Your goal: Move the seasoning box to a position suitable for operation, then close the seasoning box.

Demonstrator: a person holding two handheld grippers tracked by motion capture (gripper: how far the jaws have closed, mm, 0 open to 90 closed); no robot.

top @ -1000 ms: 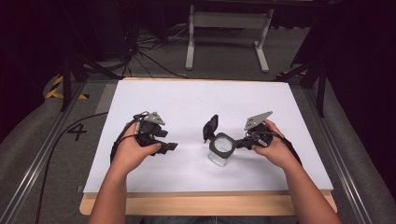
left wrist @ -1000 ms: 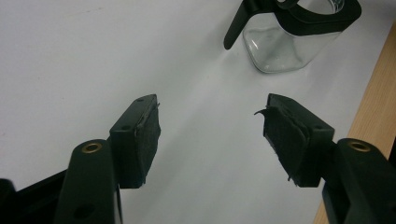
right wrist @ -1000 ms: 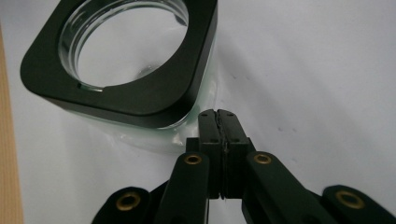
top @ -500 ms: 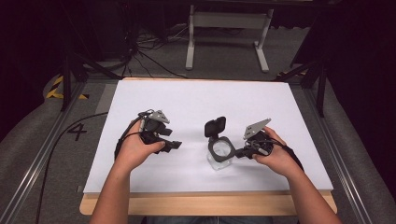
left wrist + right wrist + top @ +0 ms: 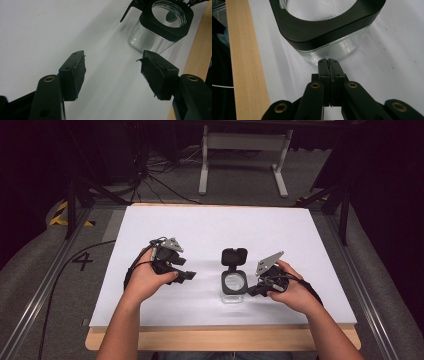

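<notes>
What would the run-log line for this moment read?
left gripper: open, empty, beside jar | right gripper: shut, empty, tips at jar wall | lid: flipped open | surface: white sheet

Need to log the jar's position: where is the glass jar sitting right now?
In the high view the glass jar stands on the white sheet near the table's front edge, lid flipped open, just left of the shut right gripper.

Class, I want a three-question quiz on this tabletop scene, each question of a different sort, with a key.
1. True or false: the hinged black lid of the square clear glass jar stands open.
2. Which gripper has its fingers spread apart: A left, B right?
3. Fill in: the jar stands on a ____ sheet.

Key: 1 true; 2 A; 3 white.
</notes>
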